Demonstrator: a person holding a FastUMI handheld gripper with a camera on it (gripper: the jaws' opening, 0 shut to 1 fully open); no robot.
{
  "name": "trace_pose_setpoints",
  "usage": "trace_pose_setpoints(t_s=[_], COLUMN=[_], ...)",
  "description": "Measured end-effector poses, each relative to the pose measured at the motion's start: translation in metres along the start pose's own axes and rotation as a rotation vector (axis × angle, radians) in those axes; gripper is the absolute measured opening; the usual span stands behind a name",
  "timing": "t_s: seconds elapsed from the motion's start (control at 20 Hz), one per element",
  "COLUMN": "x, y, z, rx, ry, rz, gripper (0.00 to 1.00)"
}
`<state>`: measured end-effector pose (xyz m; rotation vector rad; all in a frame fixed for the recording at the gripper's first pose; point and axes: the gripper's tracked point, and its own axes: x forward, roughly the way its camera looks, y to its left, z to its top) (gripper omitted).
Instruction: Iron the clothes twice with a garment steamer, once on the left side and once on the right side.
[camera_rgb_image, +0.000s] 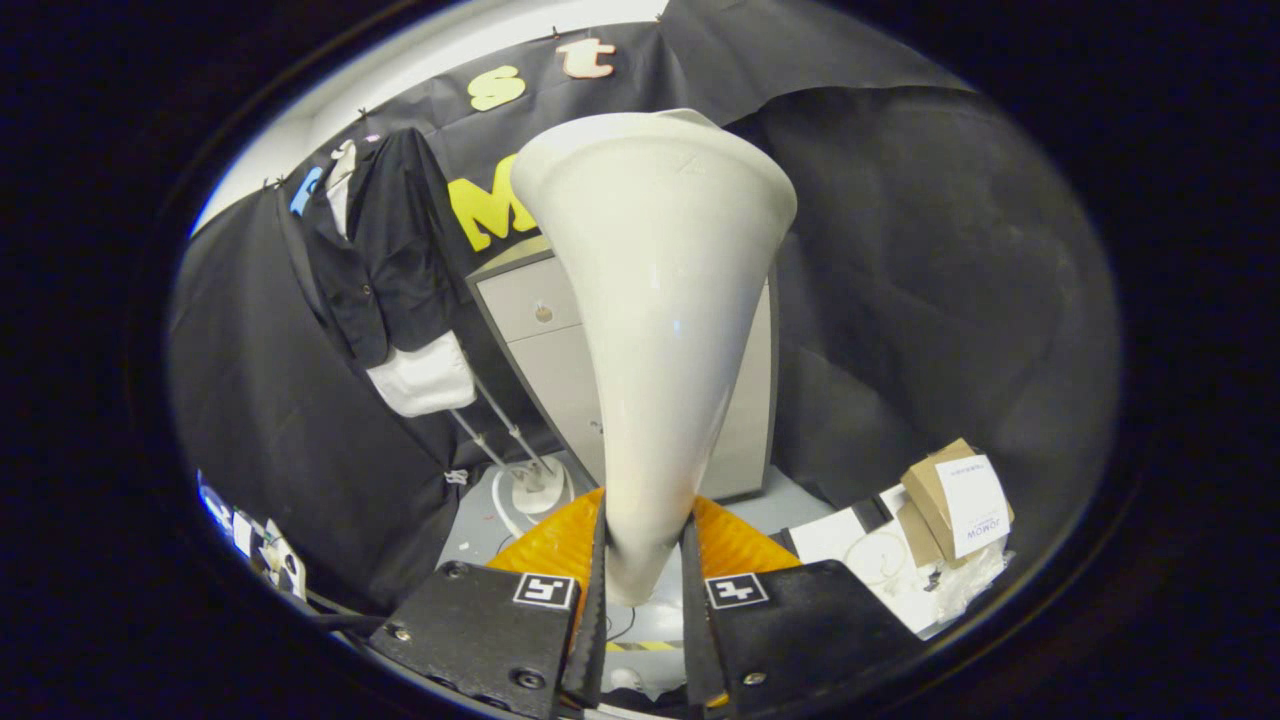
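Cream steamer head (660, 300) clamped between both fingers (642, 590) | dark jacket (385, 250) hanging far left | grey cabinet (545, 340) behind steamer

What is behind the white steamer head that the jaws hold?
Behind the white cone-shaped plastic steamer head, clamped in the gripper jaws, stands a grey cabinet with drawers. Its middle is covered. The black garment hangs beside it.

Both fingers of the gripper (645, 560) press the garment steamer (655, 300), its plastic smooth and glossy. The jacket (385, 250) is matt cloth; the box (935, 490) is plain cardboard.
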<state>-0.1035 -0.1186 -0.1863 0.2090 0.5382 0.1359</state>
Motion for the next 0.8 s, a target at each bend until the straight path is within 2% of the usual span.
trace_pose_setpoints(t_s=[0.8], x=[-0.005], y=[-0.017], z=[-0.010], rx=[0.011], ry=[0.019], rz=[0.000], gripper=[0.34])
